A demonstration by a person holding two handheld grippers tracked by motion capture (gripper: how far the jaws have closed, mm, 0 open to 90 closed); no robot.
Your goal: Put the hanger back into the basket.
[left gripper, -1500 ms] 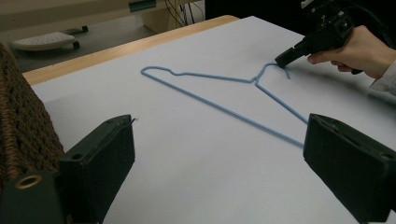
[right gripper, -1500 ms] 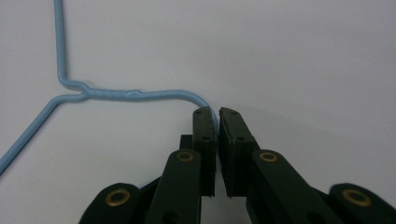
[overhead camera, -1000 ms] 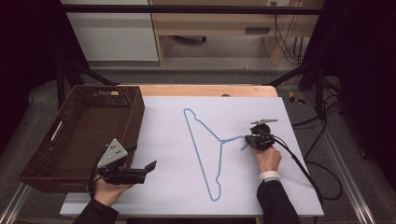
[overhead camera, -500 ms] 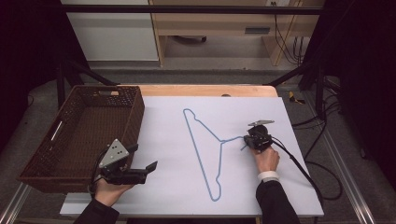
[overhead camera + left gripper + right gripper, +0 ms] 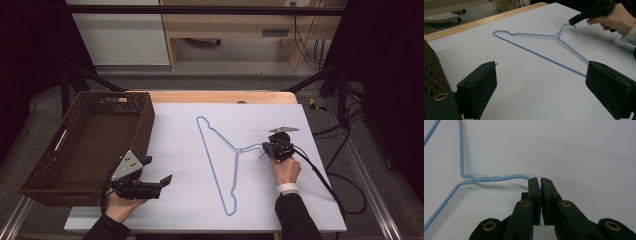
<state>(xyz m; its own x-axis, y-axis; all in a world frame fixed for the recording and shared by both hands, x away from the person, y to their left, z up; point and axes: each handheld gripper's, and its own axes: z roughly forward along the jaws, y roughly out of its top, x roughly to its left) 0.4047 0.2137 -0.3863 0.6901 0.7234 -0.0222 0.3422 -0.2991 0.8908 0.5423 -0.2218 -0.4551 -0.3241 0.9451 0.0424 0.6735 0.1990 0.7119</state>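
The right claw (image 5: 540,179) is pressed together on the hook of the blue wire hanger (image 5: 216,155), hiding the hook's tip between its jaws. The hanger lies flat on the white worktop (image 5: 180,200). Left of the hanger, the left claw (image 5: 159,184) hangs spread and empty beside the brown wicker basket (image 5: 45,187).

**Blue hanger held at its hook on the white table**

A thin light-blue wire clothes hanger (image 5: 216,161) lies flat on the white table sheet (image 5: 190,210), its long triangle stretching from the far middle towards the near edge. The black right gripper (image 5: 264,148) meets the hanger's hook, jaws drawn together there, the person's right hand (image 5: 286,170) behind it. The black left gripper (image 5: 162,180), topped by a grey three-cornered plate, rests spread apart near the front-left, just beside a dark brown woven wicker basket (image 5: 142,125).
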